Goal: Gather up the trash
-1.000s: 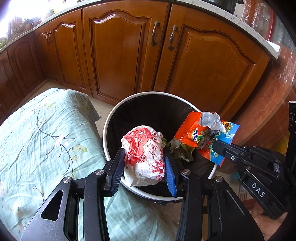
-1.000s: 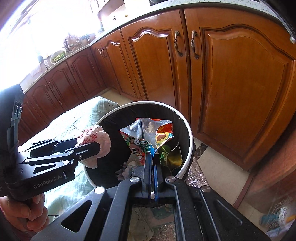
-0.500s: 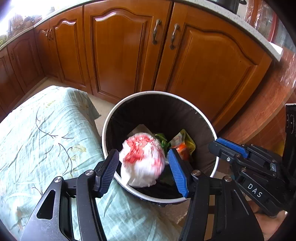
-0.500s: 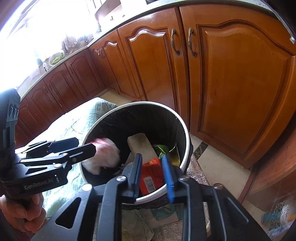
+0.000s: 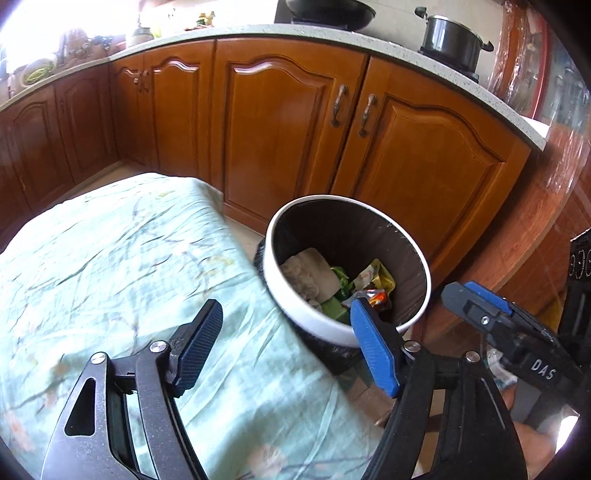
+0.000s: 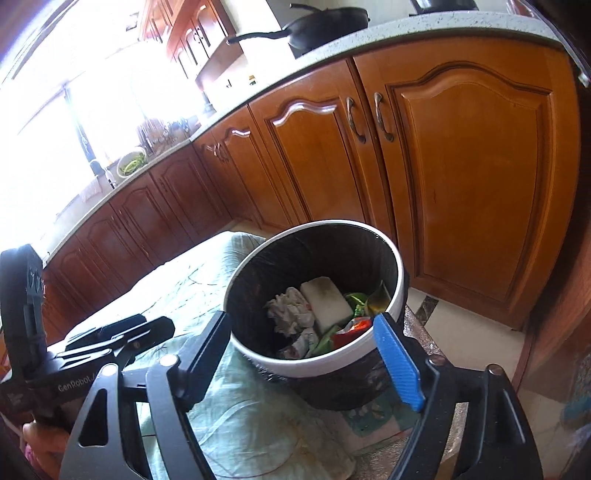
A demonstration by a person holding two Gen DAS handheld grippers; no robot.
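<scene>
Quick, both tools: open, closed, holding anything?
Left tool: open, empty, beside the bin.
Right tool: open, empty, in front of the bin.

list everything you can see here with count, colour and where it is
trash bin: one, white rim, black liner, on the floor before the cabinets
crumpled paper: one wad, white with red marks, inside the bin
white block: one, off-white, in the bin beside the paper
wrappers: several, green, yellow and orange, in the bin
cloth: one, pale green with a floral print, over a surface beside the bin
cabinets: a run of brown wooden doors under a speckled counter
pan: one, black, on the counter
pot: one, dark, lidded, on the counter
left gripper: open, empty
right gripper: open, empty
</scene>
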